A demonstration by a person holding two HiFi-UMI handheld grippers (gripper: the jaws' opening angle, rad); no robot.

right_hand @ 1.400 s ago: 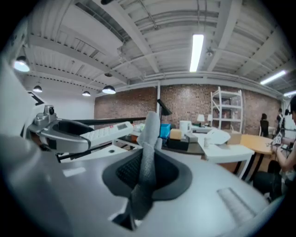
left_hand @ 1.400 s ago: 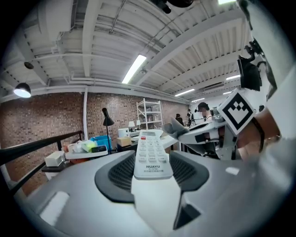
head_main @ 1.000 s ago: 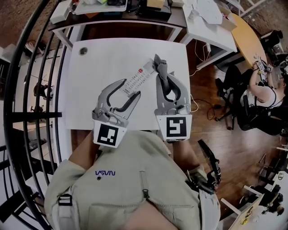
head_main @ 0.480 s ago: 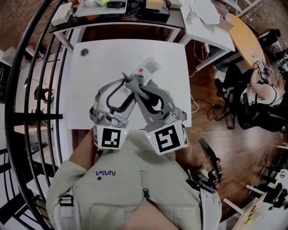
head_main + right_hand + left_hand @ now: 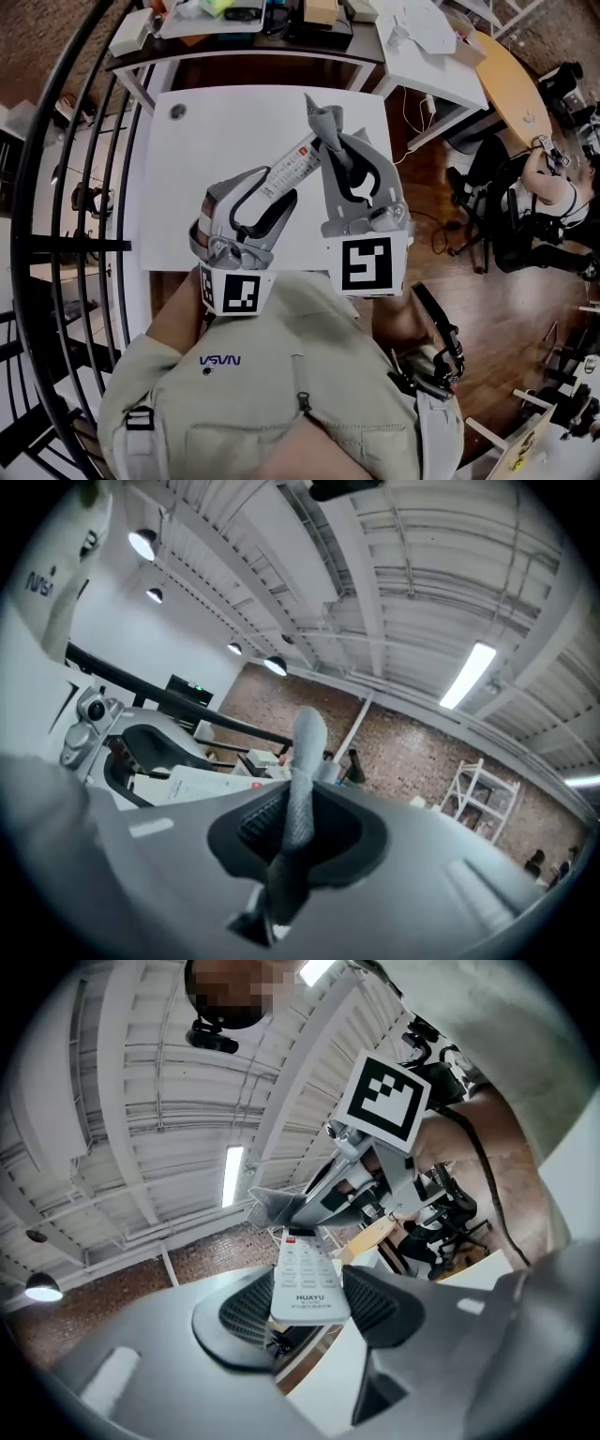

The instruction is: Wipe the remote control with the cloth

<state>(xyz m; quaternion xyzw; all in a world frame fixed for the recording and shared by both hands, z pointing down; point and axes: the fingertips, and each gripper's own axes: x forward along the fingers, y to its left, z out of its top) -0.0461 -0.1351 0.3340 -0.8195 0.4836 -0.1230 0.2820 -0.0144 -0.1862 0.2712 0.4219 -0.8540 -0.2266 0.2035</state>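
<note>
Remote control point(image 5: 292, 165): white, slim, with rows of buttons and a red one at the far end. Its near end is clamped between the jaws of the left gripper point(image 5: 274, 187), and its body points away and to the right. Cloth point(image 5: 324, 122): grey, bunched into a narrow strip and pinched in the right gripper point(image 5: 337, 157), with its free end standing up beyond the jaws at the remote's far end.

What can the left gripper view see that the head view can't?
Only the left gripper view shows the ceiling lamp and the brand name and buttons on the remote control. Only the head view shows the left gripper's own marker cube and the black railing. Both show the left gripper clamped on the remote, and the right gripper pinching the grey cloth by its far end.
</note>
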